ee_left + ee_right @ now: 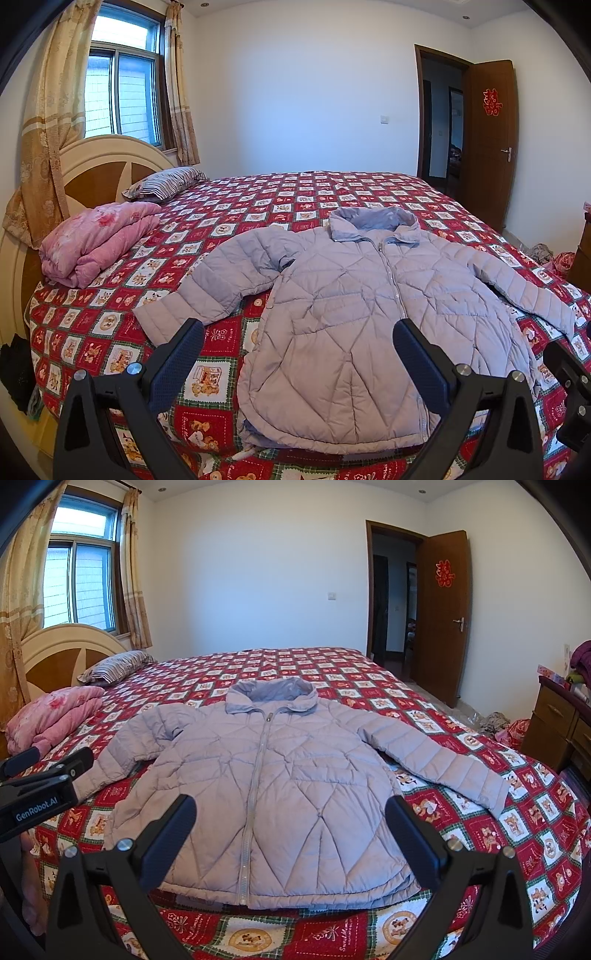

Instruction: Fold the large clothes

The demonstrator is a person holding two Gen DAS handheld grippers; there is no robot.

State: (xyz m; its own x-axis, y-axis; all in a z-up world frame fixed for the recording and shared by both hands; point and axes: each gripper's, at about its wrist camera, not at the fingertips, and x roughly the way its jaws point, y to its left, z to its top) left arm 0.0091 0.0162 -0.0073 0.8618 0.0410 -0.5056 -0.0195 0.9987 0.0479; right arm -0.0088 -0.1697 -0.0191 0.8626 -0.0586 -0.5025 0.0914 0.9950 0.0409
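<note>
A lilac quilted puffer jacket [343, 310] lies flat and zipped on the bed, front up, collar away from me, both sleeves spread out; it also shows in the right wrist view [266, 794]. My left gripper [299, 332] is open and empty, hovering above the jacket's near left hem. My right gripper [291, 808] is open and empty, hovering above the jacket's near hem around the zip. The left gripper also shows at the left edge of the right wrist view [55, 760].
The bed has a red checked bear-print cover [461, 812]. A folded pink quilt [96, 243] and a striped pillow [166, 182] lie by the headboard at left. A wooden dresser [561, 723] stands at right. A brown door [443, 616] stands open at the back.
</note>
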